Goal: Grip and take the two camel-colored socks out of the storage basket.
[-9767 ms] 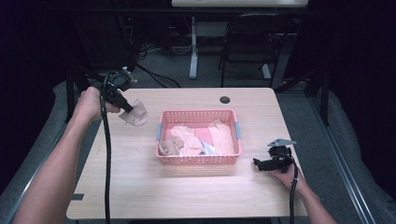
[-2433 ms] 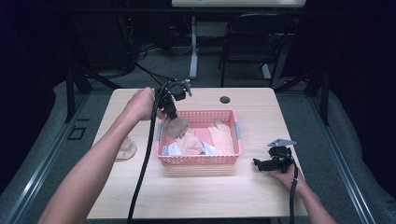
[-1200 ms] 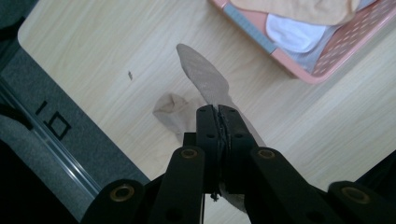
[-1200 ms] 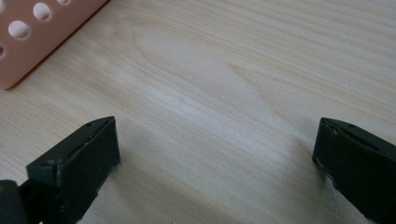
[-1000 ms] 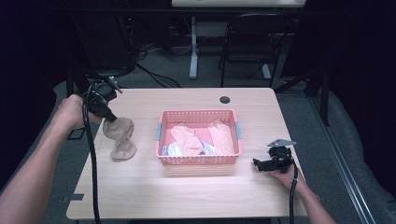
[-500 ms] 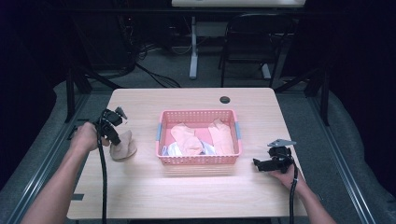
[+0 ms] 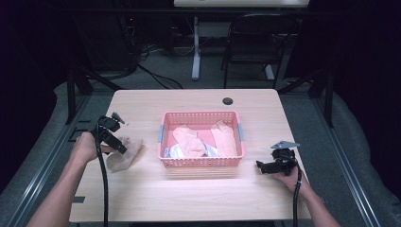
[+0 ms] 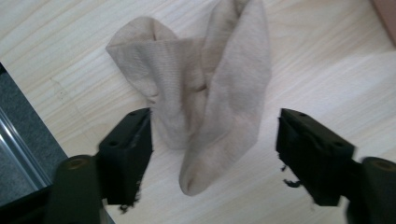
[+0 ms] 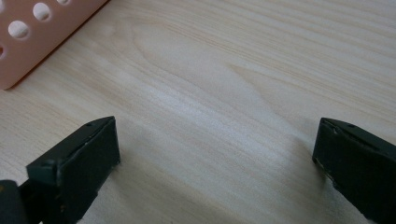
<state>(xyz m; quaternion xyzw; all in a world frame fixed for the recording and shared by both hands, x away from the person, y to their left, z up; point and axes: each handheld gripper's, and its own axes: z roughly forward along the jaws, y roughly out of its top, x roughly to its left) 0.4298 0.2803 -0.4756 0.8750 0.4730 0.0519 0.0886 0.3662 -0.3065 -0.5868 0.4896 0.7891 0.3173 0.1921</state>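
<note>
High view first: the left gripper point(image 7: 122, 147) sits low at the left part of the light wooden table point(image 7: 198, 198), its tip over a crumpled beige sock point(image 7: 124, 154) that lies flat on the tabletop, well left of the pink perforated plastic basket point(image 7: 202, 162). The basket stands mid-table and holds more pale peach and white socks point(image 7: 198, 142). Across the table, the right gripper point(image 7: 261, 165) rests on the wood just right of the basket, pointing toward it. A small round black grommet point(image 7: 228, 100) sits near the far edge.

Left gripper view: the beige sock point(image 8: 210, 93) lies folded on the wood between and beyond the two black jaws, which have just been opening — they now stand wide. The left-hand jaw is right at the sock's edge; whether it brushes the fabric I cannot tell. The right-hand one is clearly apart from it, so nothing is gripped. A corner of the pink basket point(image 8: 385, 11) shows at upper right.

Right gripper view: the jaws stand wide apart over bare wood point(image 9: 224, 93) — nothing between them. The basket's perforated wall point(image 9: 32, 32) crosses the upper left corner.
</note>
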